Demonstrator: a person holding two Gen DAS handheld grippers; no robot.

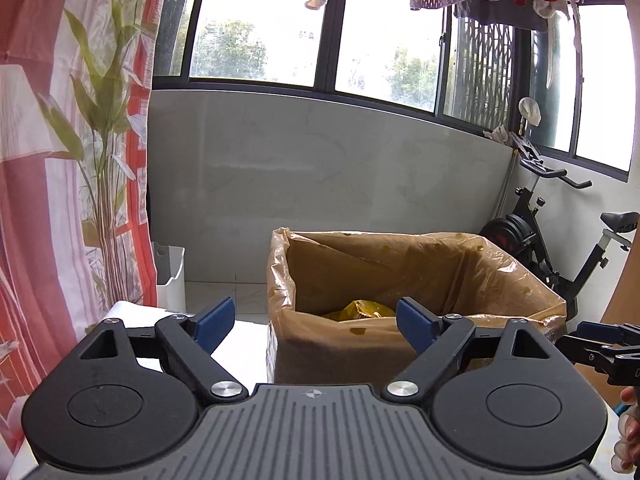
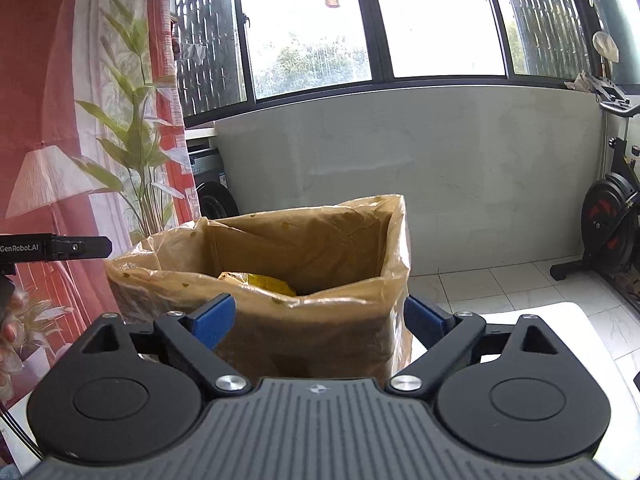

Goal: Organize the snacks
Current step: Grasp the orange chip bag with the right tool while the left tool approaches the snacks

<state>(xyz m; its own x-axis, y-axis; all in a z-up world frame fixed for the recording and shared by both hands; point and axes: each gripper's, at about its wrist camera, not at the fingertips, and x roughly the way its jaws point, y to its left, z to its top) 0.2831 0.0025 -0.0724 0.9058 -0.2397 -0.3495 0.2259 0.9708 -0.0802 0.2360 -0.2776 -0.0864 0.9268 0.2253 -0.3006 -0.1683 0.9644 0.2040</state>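
Cardboard box (image 1: 400, 280) lined with clear plastic sits on white table (image 1: 248, 332); yellow snack bag (image 1: 360, 310) lies inside box at bottom. Left gripper (image 1: 316, 322) jaws spread wide, empty, just in front of box. Right gripper (image 2: 320, 320) jaws spread, empty, also just in front of box, exercise bike (image 2: 612, 216) well right of box

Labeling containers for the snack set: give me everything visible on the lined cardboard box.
The cardboard box is brown, rectangular, open-topped and upright on a white surface. A translucent tan plastic liner is draped inside and folded over the rim, crinkled, with small dark specks. Low inside lies a yellow snack packet, partly hidden by the near wall. Both grippers are open and empty; the left gripper and right gripper sit in front of the box, and contact cannot be told.
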